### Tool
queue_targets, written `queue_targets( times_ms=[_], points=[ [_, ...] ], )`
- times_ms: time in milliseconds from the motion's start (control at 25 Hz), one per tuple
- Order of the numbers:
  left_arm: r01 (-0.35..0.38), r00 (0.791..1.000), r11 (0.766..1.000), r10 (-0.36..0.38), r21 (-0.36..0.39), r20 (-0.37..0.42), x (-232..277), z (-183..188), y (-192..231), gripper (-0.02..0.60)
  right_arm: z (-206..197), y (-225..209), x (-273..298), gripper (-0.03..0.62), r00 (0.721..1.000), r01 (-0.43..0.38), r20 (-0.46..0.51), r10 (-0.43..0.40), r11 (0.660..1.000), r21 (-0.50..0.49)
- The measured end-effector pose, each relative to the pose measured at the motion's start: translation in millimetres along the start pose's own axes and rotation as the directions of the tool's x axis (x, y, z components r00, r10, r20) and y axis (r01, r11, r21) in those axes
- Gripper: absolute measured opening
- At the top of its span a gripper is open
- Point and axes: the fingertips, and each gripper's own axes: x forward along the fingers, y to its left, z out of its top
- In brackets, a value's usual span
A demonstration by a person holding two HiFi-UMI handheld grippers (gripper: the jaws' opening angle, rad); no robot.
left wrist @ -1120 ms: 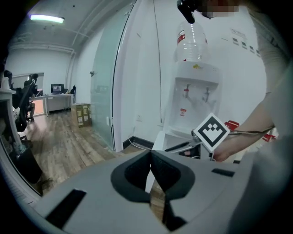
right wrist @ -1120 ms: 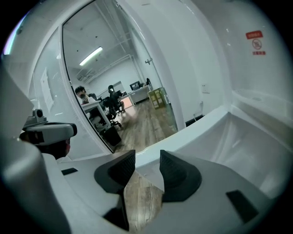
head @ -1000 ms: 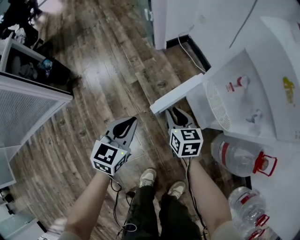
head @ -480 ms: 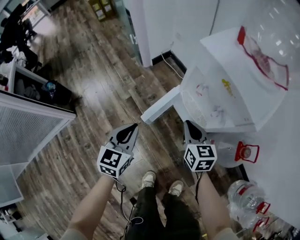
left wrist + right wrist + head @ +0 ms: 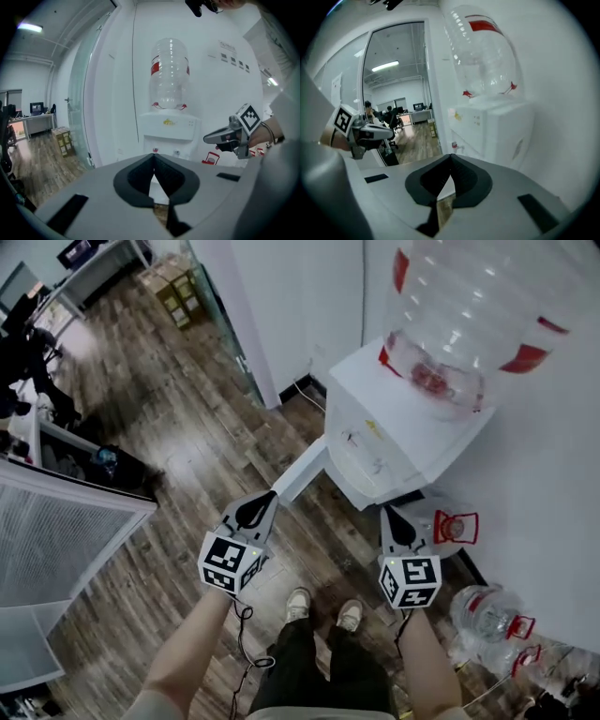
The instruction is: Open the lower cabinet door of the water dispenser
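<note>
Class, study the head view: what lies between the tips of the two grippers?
Bare wooden floor, seen in the head view, lies between the left gripper and the right gripper. The open cabinet door ends close by the left gripper's tip.

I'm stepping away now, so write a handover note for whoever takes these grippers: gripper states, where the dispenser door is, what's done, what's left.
Left gripper: shut, empty, facing the dispenser.
Right gripper: shut, empty, by the dispenser's front.
Door: lower door swung out, wide open.
Done: the door is open.
Left: nothing that shows, it seems.
</note>
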Motion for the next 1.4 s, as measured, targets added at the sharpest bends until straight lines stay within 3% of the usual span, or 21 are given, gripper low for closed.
queue_targets(
  times_ms=[120,520,720,880,1040,1280,1400],
  points=[
    [0.024,0.999,0.999,-0.025,0.028,0.027,-8,35,-14,0.005,24,-3,-34,0.006,1.000,0.028,0.011,-0.028,0.998,-0.054],
    [0.053,0.993,0.999,-0.054,0.013,0.103,-72,144,-64,0.005,131,4,-159,0.006,0.988,0.030,0.149,-0.034,0.999,0.030],
    [0.050,0.986,0.996,-0.062,0.078,0.157,-115,193,-86,0.005,193,22,-224,0.006,0.971,0.001,0.238,-0.003,1.000,0.009],
    [0.031,0.977,0.990,-0.059,0.137,0.203,-148,233,-99,0.005,235,46,-270,0.006,0.952,-0.043,0.300,0.054,0.998,-0.043],
    [0.030,0.957,0.990,-0.069,0.139,0.283,-181,277,-112,0.005,270,67,-311,0.006,0.928,-0.049,0.362,0.081,0.994,-0.098],
    [0.028,0.923,0.982,-0.097,0.187,0.372,-229,329,-130,0.005,300,106,-348,0.006,0.930,-0.040,0.343,0.129,0.966,-0.255],
    [0.031,0.911,0.982,-0.105,0.189,0.399,-249,342,-139,0.005,320,125,-361,0.006,0.917,-0.013,0.376,0.136,0.950,-0.313]
  ],
)
